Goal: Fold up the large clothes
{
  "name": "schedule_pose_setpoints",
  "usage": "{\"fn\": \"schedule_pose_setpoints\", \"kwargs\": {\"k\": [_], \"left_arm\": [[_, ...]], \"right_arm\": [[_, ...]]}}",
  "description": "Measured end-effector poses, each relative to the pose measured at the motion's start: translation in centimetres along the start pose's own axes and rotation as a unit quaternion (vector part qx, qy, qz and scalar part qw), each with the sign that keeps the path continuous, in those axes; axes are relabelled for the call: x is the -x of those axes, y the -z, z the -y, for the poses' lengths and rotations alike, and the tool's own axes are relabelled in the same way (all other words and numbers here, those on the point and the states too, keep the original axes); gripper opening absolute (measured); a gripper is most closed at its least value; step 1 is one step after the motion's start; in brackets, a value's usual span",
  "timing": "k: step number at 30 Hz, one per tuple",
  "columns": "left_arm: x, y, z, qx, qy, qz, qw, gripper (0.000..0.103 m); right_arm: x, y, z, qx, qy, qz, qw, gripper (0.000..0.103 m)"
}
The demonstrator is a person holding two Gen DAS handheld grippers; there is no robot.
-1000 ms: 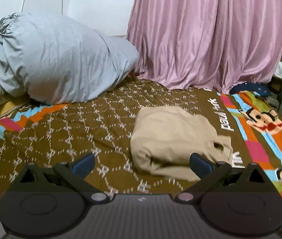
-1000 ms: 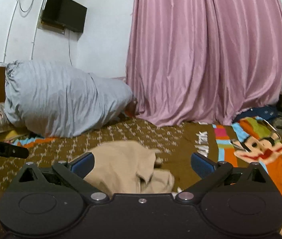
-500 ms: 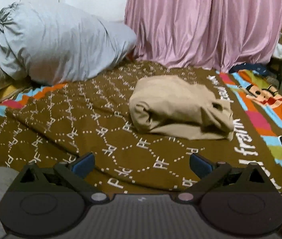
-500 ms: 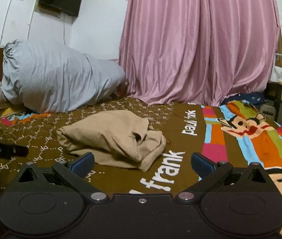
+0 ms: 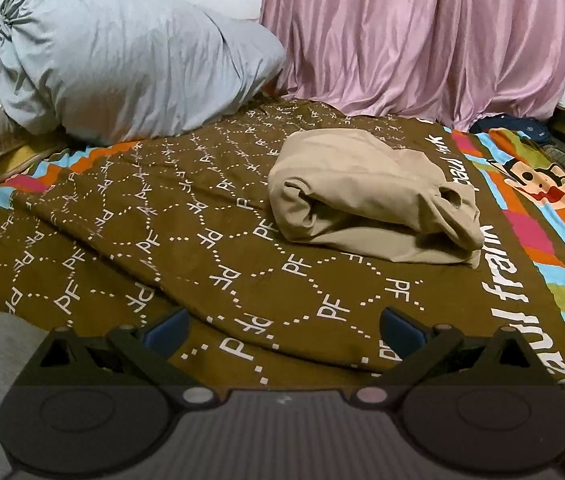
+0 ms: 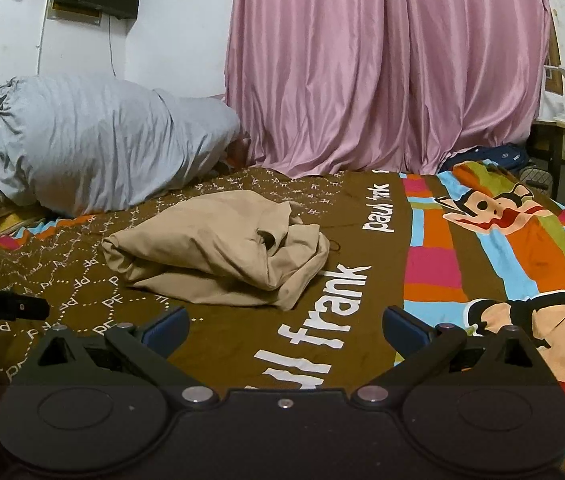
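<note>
Covering the whole lower field of both views was the brown bedspread [image 5: 186, 240], printed with dotted lattice and lettering; a pink curtain [image 6: 382, 72] closed the far side and a grey bundled duvet [image 5: 122, 60] occupied the head end. Near the middle of the spread lay the tan garment [image 5: 366, 200], gathered into a thick, loosely rolled packet with one rumpled end toward the cartoon-striped border [image 6: 522, 248]. Both tools hovered short of it, well apart from the cloth: the left gripper [image 5: 282, 330] and the right gripper [image 6: 284, 328] each showed its blue pads spread wide with nothing between them. Judged from the packet's shape, folding appeared largely done; a good finish would call for tucking the rumpled end under and pressing the layers flat rather than lifting the whole bundle. Open spread lay on the near and left sides of the garment, giving room to work; the bed's near edge fell just beyond the left tool.
</note>
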State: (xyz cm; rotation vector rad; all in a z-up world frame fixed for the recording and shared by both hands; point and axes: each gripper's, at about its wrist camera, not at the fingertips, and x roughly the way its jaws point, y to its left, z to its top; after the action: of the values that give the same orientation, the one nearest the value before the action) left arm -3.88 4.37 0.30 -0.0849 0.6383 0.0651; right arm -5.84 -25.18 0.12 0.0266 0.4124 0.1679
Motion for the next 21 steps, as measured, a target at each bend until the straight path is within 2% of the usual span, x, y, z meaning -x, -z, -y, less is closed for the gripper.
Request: {"fn": "schedule_pose_setpoints", "kwargs": {"k": [21], "left_arm": [[0.15,0.21,1.07,-0.028,-0.006,0.003,0.9996,0.102]], "right_arm": [[0.00,-0.12,0.22,-0.006,0.001,0.002,1.000,0.102]]}}
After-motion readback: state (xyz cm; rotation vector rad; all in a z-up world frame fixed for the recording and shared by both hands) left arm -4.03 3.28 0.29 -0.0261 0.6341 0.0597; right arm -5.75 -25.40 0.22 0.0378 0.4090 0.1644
